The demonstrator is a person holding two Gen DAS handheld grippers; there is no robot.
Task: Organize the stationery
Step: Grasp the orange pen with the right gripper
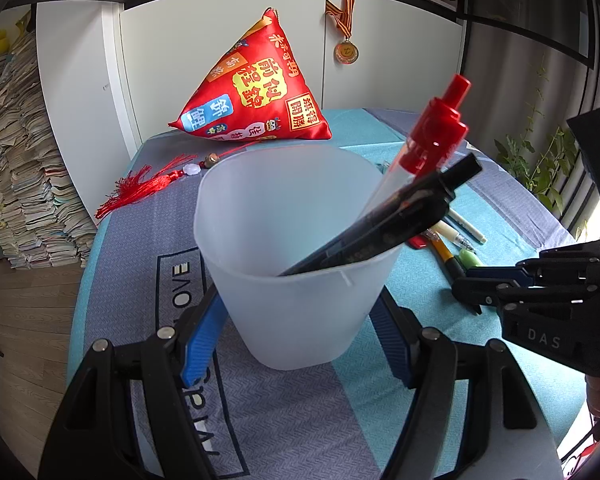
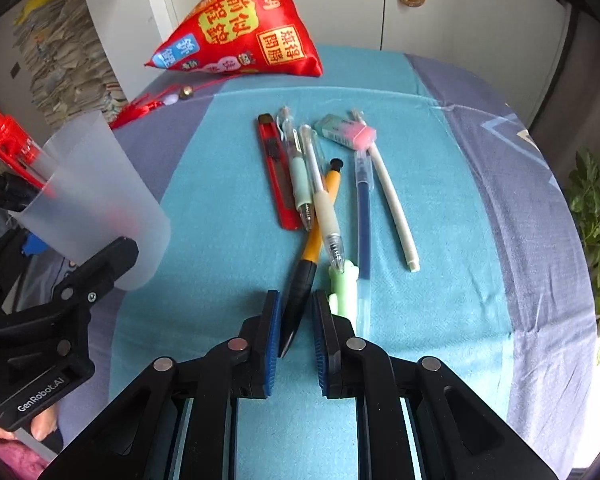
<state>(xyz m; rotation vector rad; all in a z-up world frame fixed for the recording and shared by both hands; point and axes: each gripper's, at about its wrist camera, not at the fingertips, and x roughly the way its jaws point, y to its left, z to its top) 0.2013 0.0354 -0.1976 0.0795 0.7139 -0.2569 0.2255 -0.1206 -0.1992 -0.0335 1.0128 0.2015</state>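
Step in hand: picking up the next pen. Your left gripper (image 1: 296, 344) pinches the frosted cup (image 1: 296, 256), which stands on the worktop (image 2: 228, 240) already holding two pens. Your right gripper (image 2: 296, 336) has its fingers nearly together around the tip of the orange-and-black pen (image 2: 314, 240) in the loose pile; whether the pads touch it cannot be told, so next you secure the pinch, lift, and carry it to the cup.

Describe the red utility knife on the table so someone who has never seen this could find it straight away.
Start at the teal cloth on the table, below the red triangular pillow. A cluster of pens lies there; the utility knife is the leftmost item, beside a mint-grip pen. It alone is flat, translucent red, with a black slider.
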